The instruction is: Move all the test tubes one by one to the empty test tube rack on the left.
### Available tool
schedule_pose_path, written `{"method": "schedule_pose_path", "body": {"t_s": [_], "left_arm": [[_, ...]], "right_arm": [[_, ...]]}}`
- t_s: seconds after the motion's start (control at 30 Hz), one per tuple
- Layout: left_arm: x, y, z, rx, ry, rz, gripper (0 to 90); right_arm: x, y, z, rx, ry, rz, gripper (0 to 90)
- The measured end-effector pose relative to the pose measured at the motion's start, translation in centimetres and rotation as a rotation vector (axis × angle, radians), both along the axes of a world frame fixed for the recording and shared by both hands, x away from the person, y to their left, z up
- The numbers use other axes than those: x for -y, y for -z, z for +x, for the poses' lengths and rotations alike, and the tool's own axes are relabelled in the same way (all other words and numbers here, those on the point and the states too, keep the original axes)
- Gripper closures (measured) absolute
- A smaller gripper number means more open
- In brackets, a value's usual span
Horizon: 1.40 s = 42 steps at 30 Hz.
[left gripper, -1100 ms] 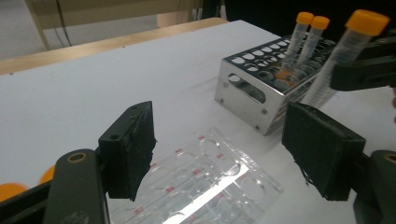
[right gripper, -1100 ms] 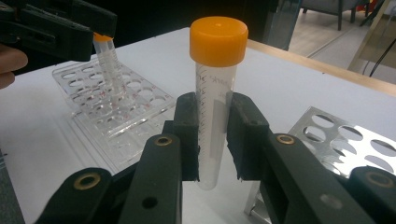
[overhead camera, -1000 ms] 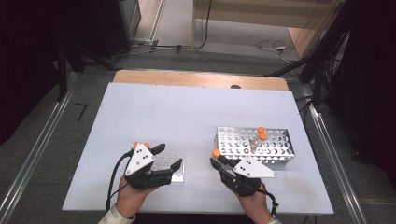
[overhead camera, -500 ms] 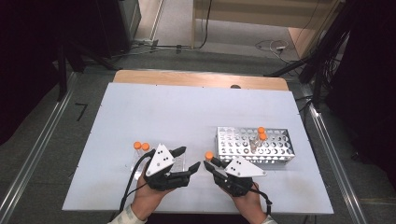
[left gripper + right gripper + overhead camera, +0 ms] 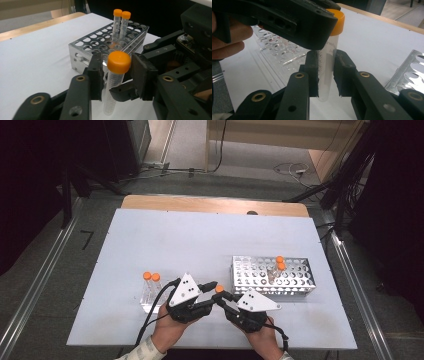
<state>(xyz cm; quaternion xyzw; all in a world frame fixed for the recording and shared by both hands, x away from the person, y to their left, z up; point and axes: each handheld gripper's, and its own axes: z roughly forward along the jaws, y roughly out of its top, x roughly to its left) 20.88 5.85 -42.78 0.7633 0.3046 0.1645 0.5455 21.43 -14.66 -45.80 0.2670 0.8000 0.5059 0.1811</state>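
1. Right gripper (image 5: 325, 75), matte black jaws: pinching the lower shaft of a clear plastic tube with an orange screw cap (image 5: 329, 60).
2. Left gripper (image 5: 117, 75), flat rubbery pads: spread either side of that cap, contact unclear.
3. Tube upright, above white table (image 5: 200, 240), between both grippers.
4. Beyond: perforated shiny metal rack (image 5: 100, 47) holding two capped tubes (image 5: 120, 23).
5. Left: transparent plastic rack (image 5: 150, 295), two tubes.

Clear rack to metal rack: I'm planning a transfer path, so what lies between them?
In the high view, the left hand-held gripper and right hand-held gripper meet there at an orange-capped tube.
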Motion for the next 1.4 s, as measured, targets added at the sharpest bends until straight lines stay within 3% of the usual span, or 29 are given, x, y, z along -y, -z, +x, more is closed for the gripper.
{"method": "schedule_pose_path", "body": {"t_s": [0.5,0.57,0.67,0.8,1.0,1.4], "left_arm": [[0.2,0.0,-0.1,0.019,0.0,0.019,70.3],[0.1,-0.1,-0.1,0.02,-0.003,0.014,70.4],[-0.3,-0.4,-0.1,0.02,-0.01,0.002,70.4],[-1.4,-1.2,-0.1,0.032,-0.034,-0.021,70.4],[-2.9,-2.4,-0.1,0.044,-0.087,-0.051,70.3],[-5.1,-3.6,-0.3,0.066,-0.146,-0.052,70.3]], "right_arm": [[0.0,0.0,0.0,-0.005,-0.003,0.004,70.7],[0.1,-0.1,0.0,-0.011,-0.009,0.011,61.7],[0.0,-0.2,0.2,-0.042,-0.023,0.011,35.7],[0.3,-0.2,0.4,-0.073,-0.028,0.017,25.3],[0.4,-0.2,0.4,-0.07,-0.027,0.018,24.4],[0.5,-0.2,0.4,-0.068,-0.012,0.012,24.3]]}}
